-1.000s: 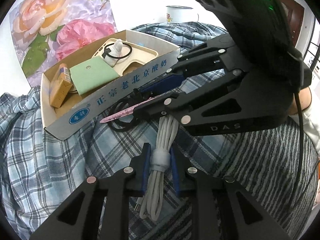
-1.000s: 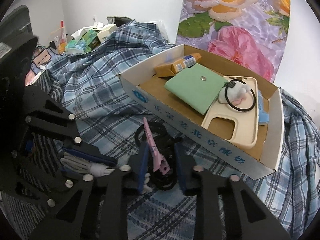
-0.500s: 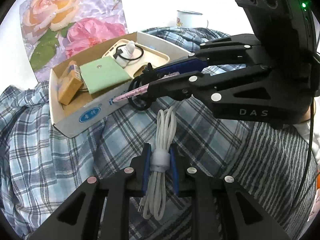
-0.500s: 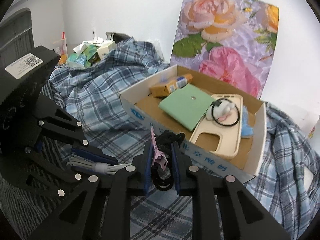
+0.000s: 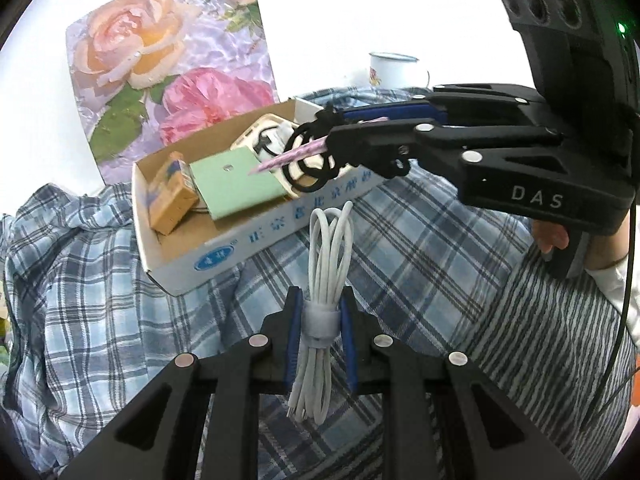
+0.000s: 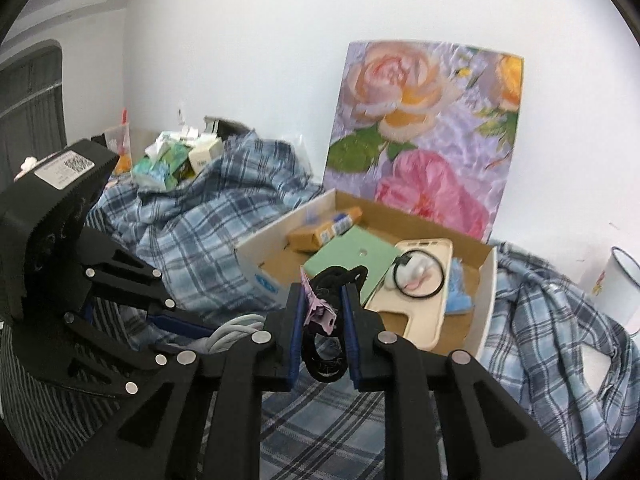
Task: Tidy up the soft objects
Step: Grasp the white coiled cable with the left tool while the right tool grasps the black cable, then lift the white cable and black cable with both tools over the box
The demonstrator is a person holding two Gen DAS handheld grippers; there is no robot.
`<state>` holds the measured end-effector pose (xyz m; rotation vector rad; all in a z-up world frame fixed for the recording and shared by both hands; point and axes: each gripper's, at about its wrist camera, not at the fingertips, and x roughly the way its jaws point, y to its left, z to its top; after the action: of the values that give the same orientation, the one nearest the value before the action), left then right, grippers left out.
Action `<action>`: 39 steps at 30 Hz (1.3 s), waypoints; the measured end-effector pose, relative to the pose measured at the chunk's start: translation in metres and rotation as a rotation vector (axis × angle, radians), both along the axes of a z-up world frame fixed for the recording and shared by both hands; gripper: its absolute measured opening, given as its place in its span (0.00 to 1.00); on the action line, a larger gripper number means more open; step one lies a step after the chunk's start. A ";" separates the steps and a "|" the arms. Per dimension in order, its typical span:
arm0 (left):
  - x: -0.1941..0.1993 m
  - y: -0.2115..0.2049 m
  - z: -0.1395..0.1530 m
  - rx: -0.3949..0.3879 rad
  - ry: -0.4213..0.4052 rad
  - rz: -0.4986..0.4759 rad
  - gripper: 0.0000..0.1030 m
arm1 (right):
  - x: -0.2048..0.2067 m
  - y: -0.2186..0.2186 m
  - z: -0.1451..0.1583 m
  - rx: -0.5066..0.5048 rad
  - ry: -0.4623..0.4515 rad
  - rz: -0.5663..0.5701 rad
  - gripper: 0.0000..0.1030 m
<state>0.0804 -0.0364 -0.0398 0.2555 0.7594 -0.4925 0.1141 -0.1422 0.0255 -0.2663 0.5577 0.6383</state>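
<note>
- Cable [image 5: 326,264] bundle sits pinched at its strap in the closed left tongs [image 5: 320,344], so its loops stay together
- Right tongs [image 6: 322,322] are clamped on black hair ties [image 6: 326,356] and a pink clip [image 6: 318,310], raised over the box [image 6: 486,280] wall

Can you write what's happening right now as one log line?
left gripper: shut on white cable | right gripper: shut on black hair ties | cardboard box: ahead

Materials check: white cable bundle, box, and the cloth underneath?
White cable bundle: smooth rubbery plastic sheath, slight sheen, bound by a fabric-looking strap.
Box: cardboard, brown inside, printed white outside.
Cloth: woven blue-white plaid fabric, matte, creased; looks like cotton flannel, unsure.
</note>
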 end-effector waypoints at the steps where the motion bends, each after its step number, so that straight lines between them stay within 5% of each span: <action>1: -0.001 0.000 0.002 -0.004 -0.007 0.005 0.19 | -0.001 -0.001 0.002 0.003 -0.011 -0.007 0.17; 27: -0.003 0.015 0.057 -0.033 -0.215 0.154 0.19 | -0.021 -0.011 0.043 0.062 -0.159 -0.065 0.17; 39: -0.017 -0.002 0.140 -0.077 -0.389 0.146 0.19 | -0.031 -0.022 0.108 0.092 -0.273 -0.114 0.17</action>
<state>0.0635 -0.0387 0.0999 0.2138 0.3754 -0.3186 0.0833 -0.1645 0.1339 -0.2284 0.2786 0.5055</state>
